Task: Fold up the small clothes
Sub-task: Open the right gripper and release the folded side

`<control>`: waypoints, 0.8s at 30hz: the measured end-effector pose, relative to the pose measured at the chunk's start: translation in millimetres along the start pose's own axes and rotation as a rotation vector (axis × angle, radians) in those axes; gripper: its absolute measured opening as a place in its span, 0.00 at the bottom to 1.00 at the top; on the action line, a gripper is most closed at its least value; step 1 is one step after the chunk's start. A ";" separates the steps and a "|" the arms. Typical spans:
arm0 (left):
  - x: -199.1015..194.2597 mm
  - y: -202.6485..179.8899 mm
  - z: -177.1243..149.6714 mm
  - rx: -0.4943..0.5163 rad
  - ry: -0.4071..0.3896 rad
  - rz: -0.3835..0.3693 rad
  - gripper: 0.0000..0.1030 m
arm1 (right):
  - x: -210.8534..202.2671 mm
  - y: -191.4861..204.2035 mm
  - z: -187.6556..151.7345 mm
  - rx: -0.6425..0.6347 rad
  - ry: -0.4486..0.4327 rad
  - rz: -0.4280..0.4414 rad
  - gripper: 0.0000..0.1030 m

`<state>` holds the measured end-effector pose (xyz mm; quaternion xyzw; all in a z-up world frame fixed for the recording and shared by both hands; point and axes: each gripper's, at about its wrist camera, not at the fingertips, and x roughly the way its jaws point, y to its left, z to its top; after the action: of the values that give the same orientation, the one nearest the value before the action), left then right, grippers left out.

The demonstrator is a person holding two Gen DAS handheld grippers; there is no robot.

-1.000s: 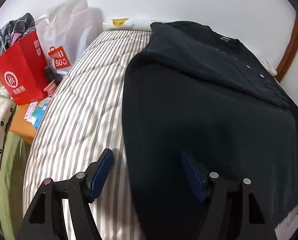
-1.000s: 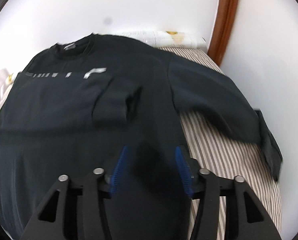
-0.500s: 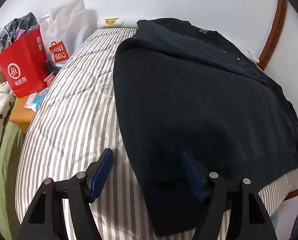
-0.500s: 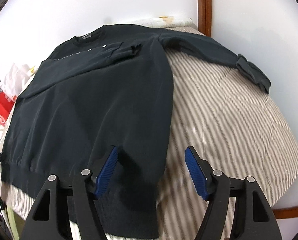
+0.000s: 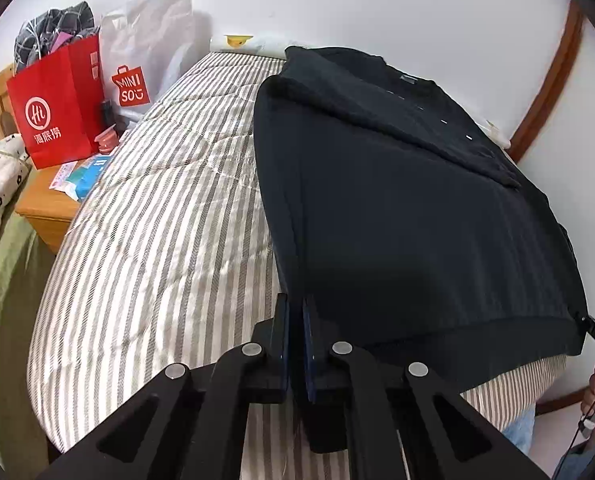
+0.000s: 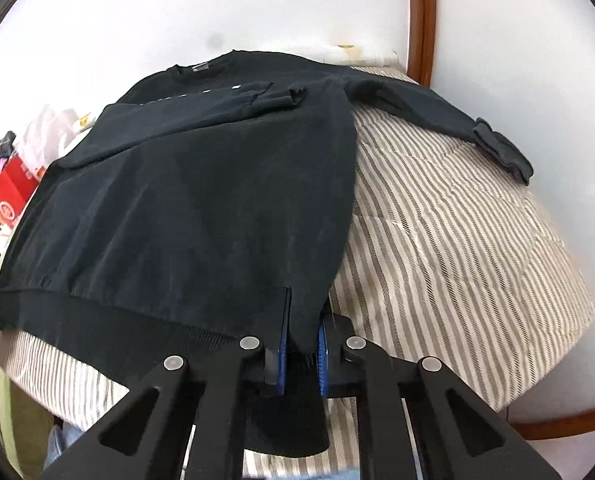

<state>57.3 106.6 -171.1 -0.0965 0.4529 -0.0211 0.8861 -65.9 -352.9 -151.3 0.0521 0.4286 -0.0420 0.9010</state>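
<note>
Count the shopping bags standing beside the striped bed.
2. The red paper bag with a white round logo stands on the wooden nightstand; the white plastic bag with a red logo stands just behind it by the wall. Others may be hidden.

Both wrist views overlook sweatshirt (image 5: 417,220).

Soft, even light fills both views, casting faint shadows beside the black sweatshirt (image 5: 397,208). Its dark cloth swallows detail. Fisheye bending curves the striped bedcover (image 6: 449,232) around it; corners vignette black. Focus is sharp.
</note>
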 end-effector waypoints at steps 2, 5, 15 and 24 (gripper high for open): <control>-7.1 0.1 -8.1 0.009 0.002 -0.003 0.06 | -7.2 -3.6 -4.6 0.008 0.009 0.009 0.11; -20.0 -1.4 -21.7 0.030 -0.002 -0.012 0.06 | -15.7 -12.4 -5.4 0.040 0.013 0.033 0.10; -24.6 2.3 -39.6 0.039 0.030 -0.039 0.09 | -15.7 -10.9 -11.8 0.024 0.061 0.005 0.11; -27.9 -8.5 -8.1 0.068 -0.033 0.048 0.39 | -16.1 -28.5 9.2 0.028 -0.007 -0.041 0.35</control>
<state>34.8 100.6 -151.9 -0.0559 0.4393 -0.0137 0.8965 -72.4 -381.8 -134.7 0.0560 0.4259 -0.0666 0.9006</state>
